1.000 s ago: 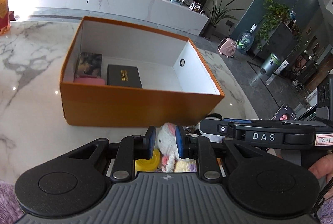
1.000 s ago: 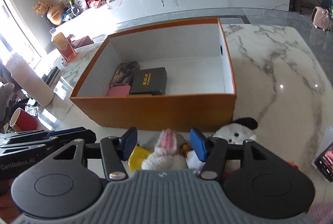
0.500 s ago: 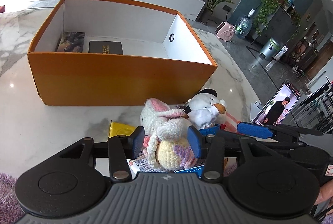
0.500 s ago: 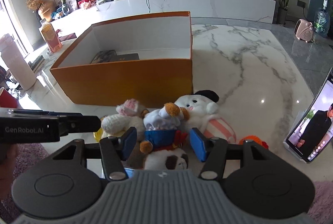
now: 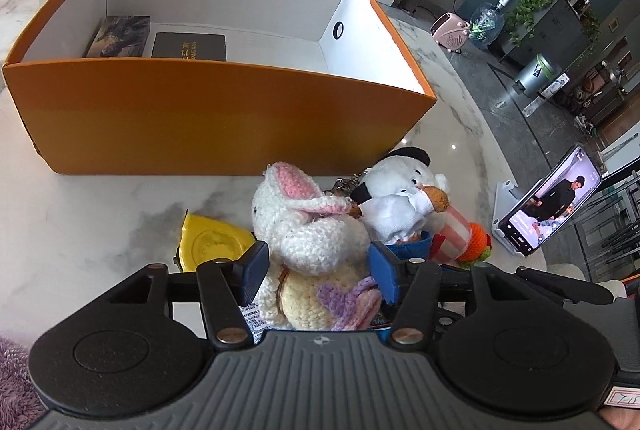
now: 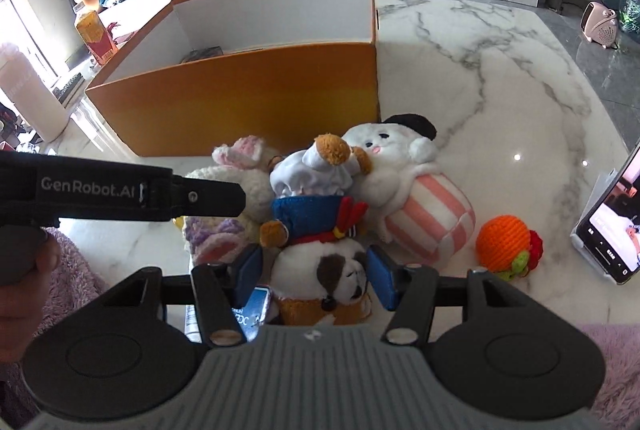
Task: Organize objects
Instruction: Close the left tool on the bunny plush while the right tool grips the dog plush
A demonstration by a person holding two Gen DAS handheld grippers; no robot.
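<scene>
One orange box (image 5: pixel 224 118) on the marble tabletop (image 6: pixel 500 78), open top; two flat items inside at its left end: a dark patterned one (image 5: pixel 120 36) and a black one (image 5: pixel 190 46), side by side. In front of the box, a heap of soft toys: one crochet rabbit (image 5: pixel 304 226), one small chef-hat bear in blue (image 6: pixel 316 190), one white plush with striped body (image 6: pixel 404 182), one brown-and-white dog plush (image 6: pixel 332 278). One orange crochet toy (image 6: pixel 506 238) sits apart to the right. One yellow wedge (image 5: pixel 212 238) left of the rabbit. One phone on a stand (image 5: pixel 548 206) at the right edge.

Left gripper (image 5: pixel 316 272): jaws opening, about mid-width, rabbit between them; pad contact unclear, looks loose. Right gripper (image 6: pixel 314 278): jaws at mid-width, straddling the dog plush's head; close to its sides, no squeeze visible. A hand (image 6: pixel 24 282) holds the left gripper's handle in the right wrist view.
</scene>
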